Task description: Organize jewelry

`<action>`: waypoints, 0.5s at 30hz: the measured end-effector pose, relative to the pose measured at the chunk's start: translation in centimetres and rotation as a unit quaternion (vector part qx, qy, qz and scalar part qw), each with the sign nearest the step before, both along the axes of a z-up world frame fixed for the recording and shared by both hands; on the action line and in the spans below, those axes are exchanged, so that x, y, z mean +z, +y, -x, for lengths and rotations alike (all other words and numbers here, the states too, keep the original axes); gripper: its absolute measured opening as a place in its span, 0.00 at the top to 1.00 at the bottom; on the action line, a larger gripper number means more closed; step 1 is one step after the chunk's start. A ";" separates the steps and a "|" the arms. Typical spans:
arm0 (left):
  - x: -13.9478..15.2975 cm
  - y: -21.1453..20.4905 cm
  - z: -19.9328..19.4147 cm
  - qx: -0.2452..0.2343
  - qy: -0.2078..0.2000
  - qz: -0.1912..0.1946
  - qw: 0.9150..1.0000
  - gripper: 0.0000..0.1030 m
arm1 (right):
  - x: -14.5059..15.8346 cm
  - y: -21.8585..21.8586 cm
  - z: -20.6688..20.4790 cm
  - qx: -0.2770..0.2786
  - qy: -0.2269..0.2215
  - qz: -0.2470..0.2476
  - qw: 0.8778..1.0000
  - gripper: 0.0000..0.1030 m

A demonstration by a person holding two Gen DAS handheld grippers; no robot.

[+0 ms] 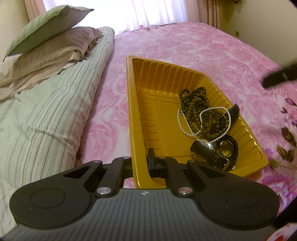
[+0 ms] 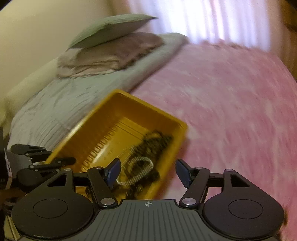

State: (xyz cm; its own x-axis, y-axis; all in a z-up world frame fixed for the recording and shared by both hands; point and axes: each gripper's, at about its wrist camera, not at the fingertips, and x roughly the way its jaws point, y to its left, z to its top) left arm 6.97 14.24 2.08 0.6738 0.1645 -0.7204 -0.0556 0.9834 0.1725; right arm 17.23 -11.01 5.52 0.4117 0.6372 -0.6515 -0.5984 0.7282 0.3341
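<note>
- Left gripper (image 1: 141, 163): clamped on the near-left rim of the yellow tray (image 1: 136, 115), one finger inside the wall, the other outside.
- Right gripper (image 2: 148, 171): fingers spread wide, nothing between them, poised over the tray's near-right edge; that view badly blurred.
- In the tray's right half, piled together: dark bead necklace (image 1: 196, 103), white pearl strand (image 1: 202, 120) looped across it, black-strapped watch (image 1: 207, 152) nearest the left gripper, round black ring-shaped piece (image 1: 229, 148) touching the watch, small black object (image 1: 234, 111) against the right wall.
- Left half of the tray floor: bare ribbed plastic.
- Under the tray: bed with pink rose-patterned blanket (image 1: 194, 53).
- Left of the tray: striped pale quilt (image 1: 46, 111), folded brown cloth (image 1: 53, 50) on top, green pillow (image 1: 44, 22) above that.
- Far side: bright curtained window (image 1: 157, 13).
</note>
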 end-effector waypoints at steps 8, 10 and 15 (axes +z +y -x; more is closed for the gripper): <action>-0.7 2.6 1.0 0.042 -0.006 0.035 0.998 0.83 | -3.5 -6.5 3.2 -0.093 0.063 -0.012 0.994 0.36; -0.8 3.5 1.5 0.054 -0.009 0.046 0.997 0.83 | -3.8 -7.5 3.9 -0.107 0.067 -0.010 0.992 0.36; -0.4 4.7 2.9 0.078 -0.027 0.069 0.994 0.81 | -4.1 -9.2 5.2 -0.132 0.076 -0.019 0.988 0.35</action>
State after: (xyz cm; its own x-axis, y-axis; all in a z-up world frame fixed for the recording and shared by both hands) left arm 4.02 18.96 1.70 0.6858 0.1717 -0.7073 -0.2141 0.9764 0.0294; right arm 12.02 -20.19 1.44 0.4661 0.5465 -0.6958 -0.3300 0.8370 0.4365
